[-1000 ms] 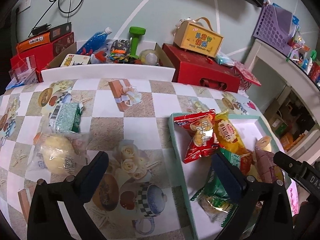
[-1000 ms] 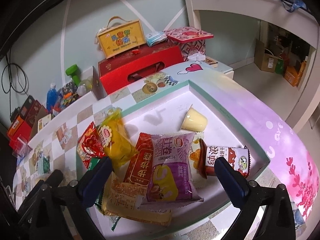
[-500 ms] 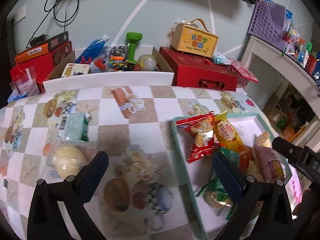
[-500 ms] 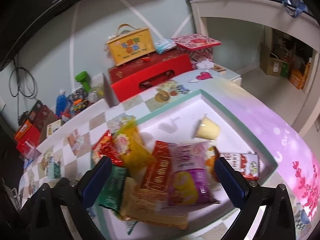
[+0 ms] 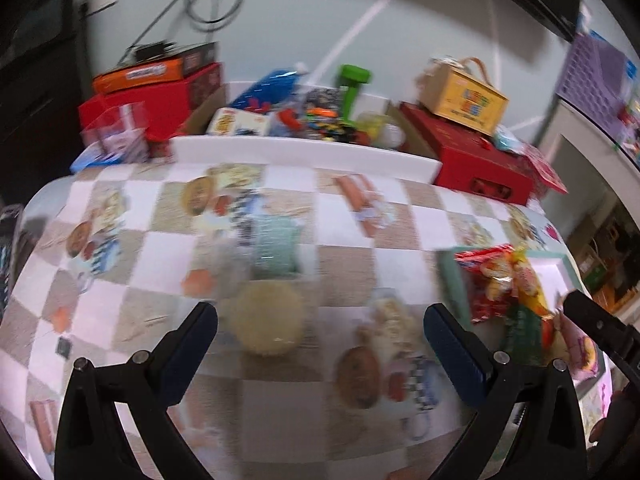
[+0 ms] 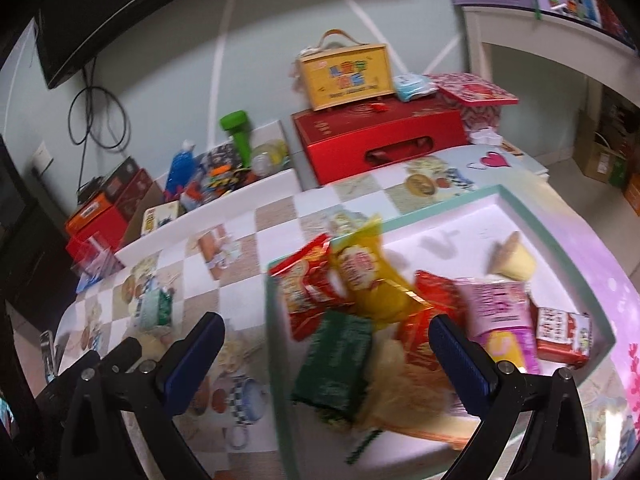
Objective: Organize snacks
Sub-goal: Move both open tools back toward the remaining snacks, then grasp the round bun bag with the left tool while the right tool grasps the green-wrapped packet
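Both jaws wide, left gripper (image 5: pixel 320 332) above round bun (image 5: pixel 268 322)

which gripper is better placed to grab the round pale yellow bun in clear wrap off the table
Left. The left gripper is open with the round pale yellow bun between its fingers; the right gripper hangs over the teal tray.

the left gripper (image 5: pixel 320 344) is wide open with nothing between its two blue-tipped fingers (image 5: pixel 192 344). the right gripper (image 6: pixel 326 354) is wide open too, and it holds nothing.
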A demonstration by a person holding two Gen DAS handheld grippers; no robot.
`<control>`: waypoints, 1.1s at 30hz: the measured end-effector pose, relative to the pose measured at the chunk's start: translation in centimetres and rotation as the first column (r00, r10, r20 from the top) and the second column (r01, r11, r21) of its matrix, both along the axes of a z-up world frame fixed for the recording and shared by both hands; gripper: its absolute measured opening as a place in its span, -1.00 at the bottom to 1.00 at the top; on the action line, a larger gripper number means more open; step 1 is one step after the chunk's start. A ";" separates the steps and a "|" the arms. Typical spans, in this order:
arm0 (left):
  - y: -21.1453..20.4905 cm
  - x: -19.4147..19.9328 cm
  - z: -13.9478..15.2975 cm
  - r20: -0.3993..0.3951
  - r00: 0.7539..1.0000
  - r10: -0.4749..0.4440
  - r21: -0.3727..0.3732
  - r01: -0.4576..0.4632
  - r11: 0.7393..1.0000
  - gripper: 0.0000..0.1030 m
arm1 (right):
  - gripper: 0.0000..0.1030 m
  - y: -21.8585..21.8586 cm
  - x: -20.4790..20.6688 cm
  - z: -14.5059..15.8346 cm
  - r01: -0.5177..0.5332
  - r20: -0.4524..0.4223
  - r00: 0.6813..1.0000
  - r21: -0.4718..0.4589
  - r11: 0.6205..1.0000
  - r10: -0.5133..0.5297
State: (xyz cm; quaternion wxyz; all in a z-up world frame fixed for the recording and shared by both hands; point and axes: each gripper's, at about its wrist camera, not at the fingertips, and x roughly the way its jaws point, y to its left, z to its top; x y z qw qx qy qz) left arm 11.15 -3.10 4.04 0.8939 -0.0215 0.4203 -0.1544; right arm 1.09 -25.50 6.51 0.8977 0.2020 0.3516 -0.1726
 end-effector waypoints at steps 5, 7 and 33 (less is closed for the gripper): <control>3.2 0.6 -0.3 -0.015 0.997 0.072 -0.003 -0.072 0.997 0.99 | 1.00 2.2 1.1 -0.2 -0.060 0.005 0.998 0.002 0.998 0.060; 4.2 0.7 -0.5 -0.021 0.996 0.090 0.001 -0.090 0.996 0.99 | 1.00 3.3 1.7 -0.2 -0.091 0.006 0.996 -0.001 0.996 0.091; 4.3 4.3 -4.4 -0.103 0.993 0.060 -0.018 -0.062 0.998 0.99 | 1.00 8.0 7.2 -3.9 -0.222 -0.061 0.974 -0.052 0.974 0.219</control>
